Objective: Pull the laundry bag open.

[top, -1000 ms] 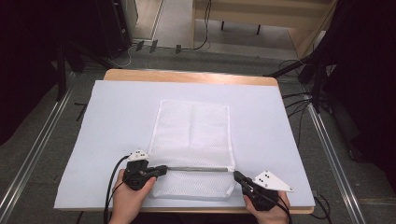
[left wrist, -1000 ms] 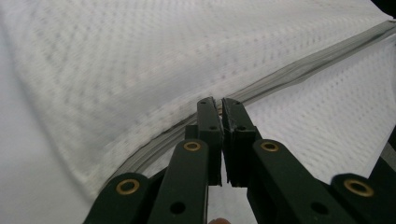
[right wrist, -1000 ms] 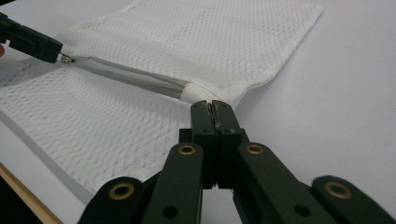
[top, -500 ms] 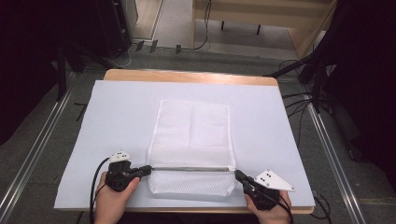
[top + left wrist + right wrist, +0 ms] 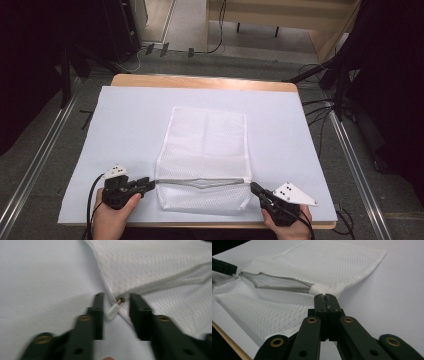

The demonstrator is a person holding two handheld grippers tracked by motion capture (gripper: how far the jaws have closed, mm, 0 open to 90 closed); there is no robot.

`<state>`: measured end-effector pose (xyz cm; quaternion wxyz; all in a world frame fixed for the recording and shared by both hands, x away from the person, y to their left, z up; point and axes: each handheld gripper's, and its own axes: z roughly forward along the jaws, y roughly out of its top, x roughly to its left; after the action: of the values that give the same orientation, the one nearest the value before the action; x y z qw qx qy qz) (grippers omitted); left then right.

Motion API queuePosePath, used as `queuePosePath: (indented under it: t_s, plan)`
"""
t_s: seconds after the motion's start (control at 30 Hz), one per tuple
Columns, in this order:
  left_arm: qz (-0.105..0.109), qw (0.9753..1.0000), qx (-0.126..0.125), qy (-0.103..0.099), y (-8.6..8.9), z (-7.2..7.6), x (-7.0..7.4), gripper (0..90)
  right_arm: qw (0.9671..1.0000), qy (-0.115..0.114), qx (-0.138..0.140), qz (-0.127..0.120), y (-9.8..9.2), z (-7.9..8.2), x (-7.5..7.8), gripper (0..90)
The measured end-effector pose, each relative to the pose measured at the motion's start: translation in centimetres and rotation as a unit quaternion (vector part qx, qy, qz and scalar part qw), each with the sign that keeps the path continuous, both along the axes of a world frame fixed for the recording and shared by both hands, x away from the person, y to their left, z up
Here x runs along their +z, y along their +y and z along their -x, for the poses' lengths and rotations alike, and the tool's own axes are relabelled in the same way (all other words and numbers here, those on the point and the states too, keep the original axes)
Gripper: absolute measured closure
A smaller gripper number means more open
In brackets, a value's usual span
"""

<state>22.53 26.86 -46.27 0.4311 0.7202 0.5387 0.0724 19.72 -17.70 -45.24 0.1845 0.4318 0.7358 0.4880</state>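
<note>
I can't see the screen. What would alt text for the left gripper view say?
A handheld gripper's two black jaws stand open on either side of a small white zipper pull at the edge of a white mesh bag. The bag lies on a white table cover; the image is slightly blurred.

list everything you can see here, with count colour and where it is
mesh bag: 1, white, flat at the middle of the sheet, zip near the front edge open
zip pull: 1, white, at the bag's left end, between the left gripper's jaws
sheet: 1, pale blue-white, covering the table
table: 1, light wood, edge showing at the far side
left gripper: 1, black, jaws apart at the zip's left end
right gripper: 1, black, jaws closed at the bag's right edge
</note>
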Motion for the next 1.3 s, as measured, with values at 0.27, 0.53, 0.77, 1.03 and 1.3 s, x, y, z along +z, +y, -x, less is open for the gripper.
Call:
queuePosePath:
  t_s: [0.27, 0.53, 0.77, 1.03, 1.3]
  plan:
    - [-0.020, 0.9969, 0.027, -0.071, -0.1, 0.7, 1.0, 20.4, 0.9999, -0.008, -0.007, -0.013, 0.2, -0.2, -0.3, 56.8]
    - [-0.005, 0.9954, 0.018, -0.094, 0.8, 0.9, 1.4, 13.4, 0.9993, -0.025, -0.028, -0.010, -1.3, -0.7, 0.2, 34.9]
    - [-0.018, 0.9941, 0.029, -0.103, 1.8, 0.8, 1.4, 12.9, 0.9986, -0.027, -0.044, -0.013, -4.0, -1.9, 0.4, 27.4]
    - [-0.031, 0.9932, 0.034, -0.107, 3.0, 0.7, 1.3, 9.3, 0.9968, -0.023, -0.075, -0.016, -7.6, -2.8, 0.3, 20.1]
    - [-0.027, 0.9912, 0.054, -0.118, 4.8, 0.5, 1.3, 5.7, 0.9925, -0.012, -0.121, -0.008, -10.8, -3.6, -0.5, 17.0]
